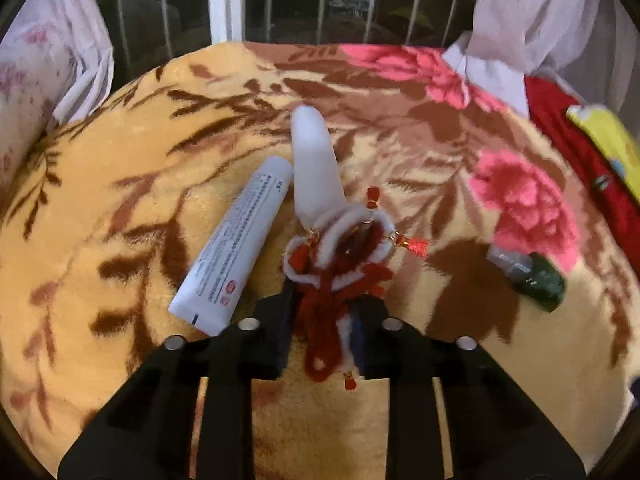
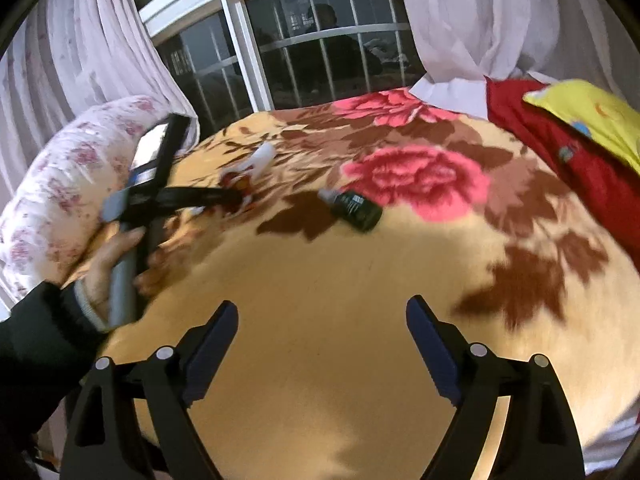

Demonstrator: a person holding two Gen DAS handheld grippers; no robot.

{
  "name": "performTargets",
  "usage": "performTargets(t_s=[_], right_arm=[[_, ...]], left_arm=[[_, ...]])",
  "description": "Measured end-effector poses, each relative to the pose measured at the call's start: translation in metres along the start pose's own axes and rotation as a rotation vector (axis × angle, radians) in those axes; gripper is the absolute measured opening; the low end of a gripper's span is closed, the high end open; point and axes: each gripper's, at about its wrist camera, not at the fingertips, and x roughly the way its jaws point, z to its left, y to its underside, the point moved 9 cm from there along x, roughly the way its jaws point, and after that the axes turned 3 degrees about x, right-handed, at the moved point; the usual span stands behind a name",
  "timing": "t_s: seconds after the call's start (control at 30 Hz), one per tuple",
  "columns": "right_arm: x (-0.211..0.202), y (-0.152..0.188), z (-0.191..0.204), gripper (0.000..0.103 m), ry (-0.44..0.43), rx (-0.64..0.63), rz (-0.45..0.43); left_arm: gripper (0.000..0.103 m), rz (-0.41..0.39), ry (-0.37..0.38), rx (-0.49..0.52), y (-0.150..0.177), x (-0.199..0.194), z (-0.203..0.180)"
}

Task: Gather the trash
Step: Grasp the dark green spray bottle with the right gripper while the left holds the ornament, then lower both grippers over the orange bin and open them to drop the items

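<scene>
Right now a floral blanket (image 1: pixel 120 184) in tan, brown and pink is covering the whole bed beneath a barred window (image 2: pixel 304 52); pale curtains (image 2: pixel 480 20) are hanging at either side, and a red cloth (image 2: pixel 560 152) with a yellow pillow (image 2: pixel 592 116) on it is lying along the right edge. A person's hand (image 2: pixel 108 268), in a dark sleeve (image 2: pixel 36 340), is gripping the left gripper (image 1: pixel 322 320); its jaws are pinching a red-and-white yarn ornament (image 1: pixel 340 256) with small red tassels, which is lying mid-bed. A white tube (image 1: pixel 236 244) is lying just left of the ornament, and a white tapered piece (image 1: pixel 314 168) is reaching away from it, touching it or perhaps part of it; blur is making that hard to say. A small dark green bottle (image 1: pixel 536 276) is lying well to the right, apart from the rest. The right gripper (image 2: pixel 322 344) is hovering over bare blanket, its jaws standing wide with nothing between them.
</scene>
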Motion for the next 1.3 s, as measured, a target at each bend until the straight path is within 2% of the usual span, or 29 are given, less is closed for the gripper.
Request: performTargets(t_s=[0.13,0.27,0.4,0.47,0.5,0.53,0.57,0.63,0.73,0.9,1.07,1.3], right_arm=[[0.035,-0.029,-0.003,0.084,-0.007,-0.058,0.032],[0.084,-0.054,-0.005,0.084,0.009,-0.123,0.094],[0.132,-0.066,-0.005,0.082,0.022,-0.180,0.197],[0.157,-0.065,-0.008,0.067,0.067,-0.218,0.264],[0.164,-0.063,-0.011,0.049,0.099,-0.231,0.288],[0.172,-0.059,-0.014,0.041,0.137,-0.242,0.318],[0.171,-0.059,-0.011,0.037,0.144,-0.255,0.313],[0.165,-0.055,-0.004,0.036,0.191,-0.301,0.311],[0.153,-0.046,0.000,0.036,0.179,-0.266,0.306],[0.108,-0.039,0.011,0.036,0.066,-0.122,0.225],[0.057,-0.017,0.044,0.036,-0.031,-0.079,0.162],[-0.001,0.012,0.080,0.036,-0.097,-0.062,0.081]], left_arm=[[0.015,-0.019,0.048,-0.007,0.018,-0.033,-0.002],[0.015,-0.024,0.062,-0.005,0.048,-0.062,-0.002],[0.015,-0.025,0.095,-0.044,0.078,-0.086,0.003],[0.015,-0.034,0.073,-0.038,0.086,-0.093,0.006],[0.015,-0.041,0.064,-0.031,0.090,-0.096,0.006],[0.015,-0.045,0.054,-0.026,0.093,-0.099,0.006],[0.015,-0.048,0.044,-0.024,0.096,-0.101,0.008],[0.015,-0.048,0.045,-0.030,0.103,-0.102,0.009],[0.015,-0.052,0.044,-0.048,0.111,-0.104,0.011],[0.015,-0.073,0.080,-0.078,0.118,-0.118,0.009],[0.015,-0.105,0.106,-0.080,0.128,-0.142,0.000],[0.015,-0.168,0.103,-0.048,0.143,-0.189,-0.012]])
